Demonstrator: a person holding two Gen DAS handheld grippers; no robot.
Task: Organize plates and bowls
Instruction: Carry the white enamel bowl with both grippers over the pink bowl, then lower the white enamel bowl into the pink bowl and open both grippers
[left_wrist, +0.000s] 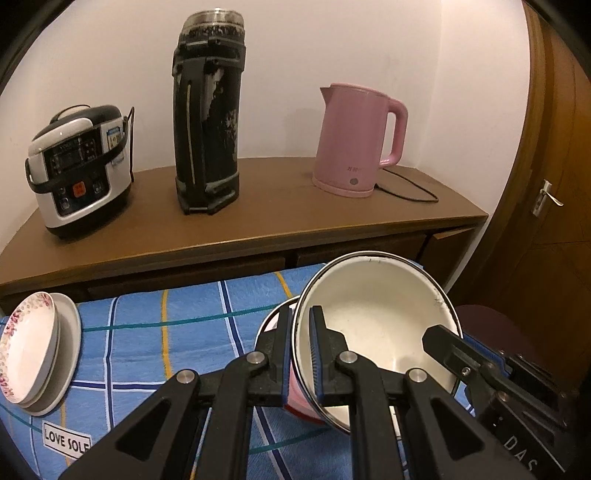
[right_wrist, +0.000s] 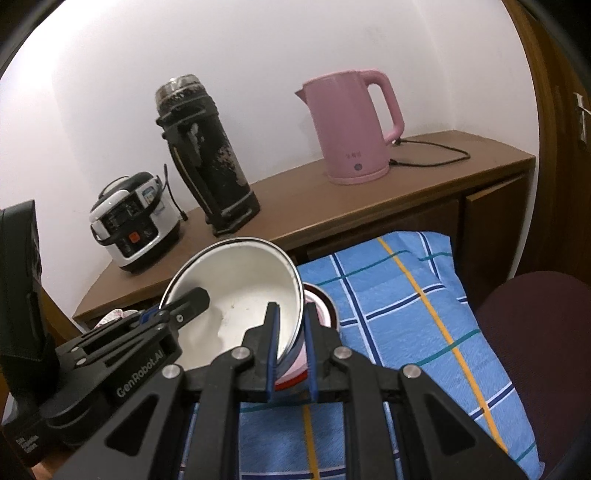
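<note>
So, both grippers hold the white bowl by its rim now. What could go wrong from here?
1. The bowl is tilted and pinched only at thin rim edges by the left gripper and right gripper; it could slip or twist.
2. It hangs just over a second bowl on the blue cloth; lowering it off-centre may knock or chip them.
3. The cloth looks soft, so a set-down bowl may rock.

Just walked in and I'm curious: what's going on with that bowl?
A person is holding a white enamel bowl with two handheld grippers. The left gripper is clamped on one side of its rim, the right gripper on the opposite side. The bowl is tilted over a second bowl on the blue checked cloth. A stack of plates sits to the left.
</note>
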